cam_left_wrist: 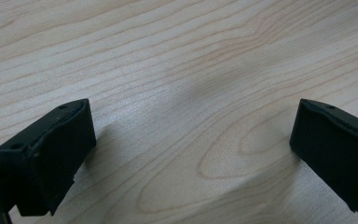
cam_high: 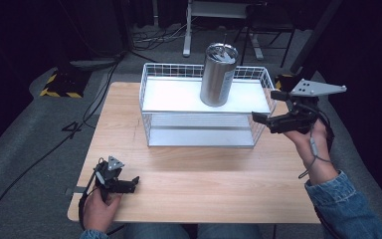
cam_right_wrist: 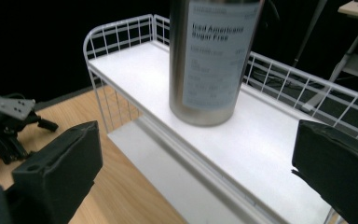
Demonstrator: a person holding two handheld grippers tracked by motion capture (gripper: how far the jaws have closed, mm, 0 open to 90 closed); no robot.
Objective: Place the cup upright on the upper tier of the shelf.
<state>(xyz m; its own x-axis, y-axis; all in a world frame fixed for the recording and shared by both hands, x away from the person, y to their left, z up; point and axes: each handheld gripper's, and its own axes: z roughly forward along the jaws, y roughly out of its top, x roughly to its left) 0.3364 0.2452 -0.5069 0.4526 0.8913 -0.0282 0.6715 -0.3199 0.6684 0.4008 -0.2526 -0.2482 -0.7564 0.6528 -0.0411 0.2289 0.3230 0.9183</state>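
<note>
The left gripper (cam_high: pixel 129 183) rests with fingers released on the wooden surface (cam_high: pixel 199 174), the right gripper (cam_high: pixel 263 118) hovers unclenched beside the white wire rack (cam_high: pixel 154 94), whose top shelf holds the steel tumbler (cam_high: pixel 219 74), probably rigid, slick, best gripped mid-body.

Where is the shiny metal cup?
The metal cup stands upright on the top shelf of the white wire rack, right of middle in the high view, near the open right gripper.

The tumbler (cam_right_wrist: pixel 212 56) is brushed metal with a paper label. The rack (cam_high: pixel 154 94) is glossy white wire; the table (cam_high: pixel 204 169) is matt pale wood
</note>
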